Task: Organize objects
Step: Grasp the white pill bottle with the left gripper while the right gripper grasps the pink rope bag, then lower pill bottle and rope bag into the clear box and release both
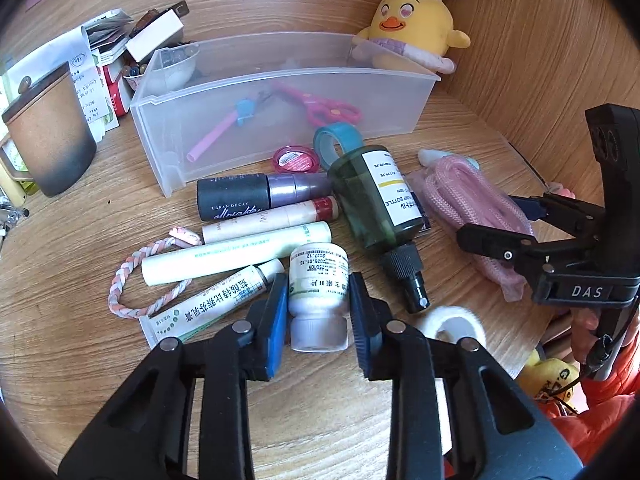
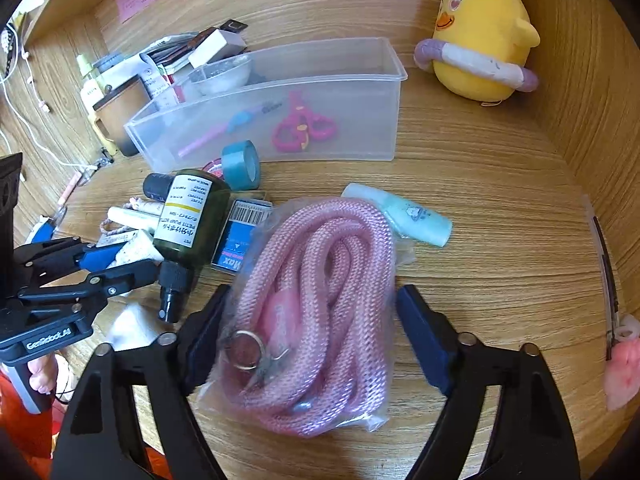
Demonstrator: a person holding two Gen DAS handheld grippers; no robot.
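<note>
My left gripper (image 1: pixel 319 320) straddles the pill bottle (image 1: pixel 319 301), jaws apart w/ slim gaps, bottle's axis along my fingers. Right gripper (image 2: pixel 312 322), jaws wide, brackets the bagged rope (image 2: pixel 316 312). Bin (image 1: pixel 256 80) lies beyond.

Pink rope (image 2: pixel 316 300), green spray bottle (image 1: pixel 372 200), yellow plush chick (image 1: pixel 412 20).
</note>
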